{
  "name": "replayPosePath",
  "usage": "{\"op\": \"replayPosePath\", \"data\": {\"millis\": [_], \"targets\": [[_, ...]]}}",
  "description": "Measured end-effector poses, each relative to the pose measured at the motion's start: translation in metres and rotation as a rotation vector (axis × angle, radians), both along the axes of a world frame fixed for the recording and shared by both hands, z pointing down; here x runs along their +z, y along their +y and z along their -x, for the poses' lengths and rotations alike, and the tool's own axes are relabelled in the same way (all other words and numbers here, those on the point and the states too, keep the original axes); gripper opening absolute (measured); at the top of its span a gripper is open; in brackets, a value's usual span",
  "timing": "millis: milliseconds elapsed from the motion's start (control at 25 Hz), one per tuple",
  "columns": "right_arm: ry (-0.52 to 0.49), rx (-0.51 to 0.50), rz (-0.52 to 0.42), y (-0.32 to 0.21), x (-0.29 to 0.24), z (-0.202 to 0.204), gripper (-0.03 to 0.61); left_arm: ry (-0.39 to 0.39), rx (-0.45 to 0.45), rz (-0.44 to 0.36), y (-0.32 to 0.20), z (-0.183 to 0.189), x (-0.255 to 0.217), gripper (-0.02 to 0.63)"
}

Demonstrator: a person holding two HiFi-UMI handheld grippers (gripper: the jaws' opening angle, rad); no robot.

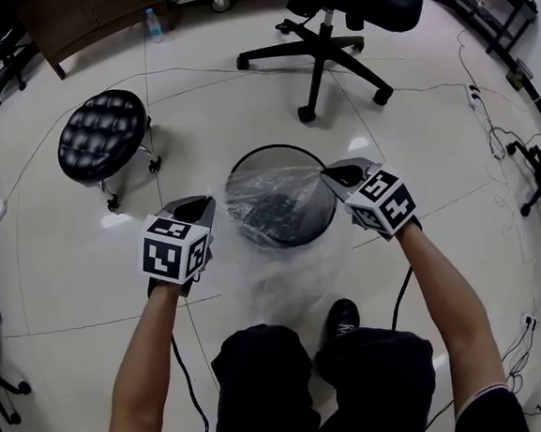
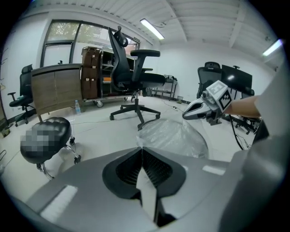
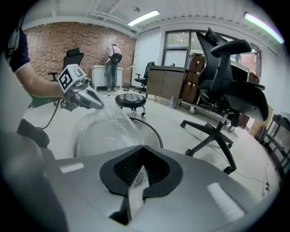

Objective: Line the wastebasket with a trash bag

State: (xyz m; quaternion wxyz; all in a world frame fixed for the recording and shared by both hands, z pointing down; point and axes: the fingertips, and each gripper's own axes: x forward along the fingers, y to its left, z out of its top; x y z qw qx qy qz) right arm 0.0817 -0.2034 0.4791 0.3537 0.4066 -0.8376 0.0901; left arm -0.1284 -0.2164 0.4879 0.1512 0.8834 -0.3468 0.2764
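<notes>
A black mesh wastebasket (image 1: 290,220) stands on the pale floor just ahead of my feet. A clear trash bag (image 1: 267,199) is stretched wide over its mouth, hanging between my two grippers. My left gripper (image 1: 207,205) is at the basket's left rim, shut on the bag's edge. In the left gripper view the film is pinched between the closed jaws (image 2: 142,153) and the bag (image 2: 174,135) billows beyond. My right gripper (image 1: 331,173) is at the right rim, also shut on the film (image 3: 141,171). The right gripper view shows the bag (image 3: 100,131) covering part of the basket mesh (image 3: 146,134).
A black padded stool (image 1: 103,133) stands to the left and an office chair (image 1: 329,28) behind the basket. Cables run across the floor. My shoe (image 1: 341,317) is close to the basket's near side. A person (image 3: 112,68) stands far off by a brick wall.
</notes>
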Motion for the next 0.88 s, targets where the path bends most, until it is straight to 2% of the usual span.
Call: {"op": "replayPosePath", "data": {"millis": [240, 640, 880], "targets": [[0.019, 0.001, -0.028, -0.022, 0.009, -0.005, 0.002, -0.038, -0.025, 0.011, -0.012, 0.008, 0.012, 0.011], [0.027, 0.01, -0.04, -0.063, 0.017, -0.014, 0.002, -0.091, -0.047, 0.011, -0.047, -0.002, 0.026, 0.011], [0.028, -0.017, -0.039, -0.088, 0.027, -0.019, 0.002, -0.127, -0.027, 0.006, -0.063, -0.004, 0.033, 0.011]]}}
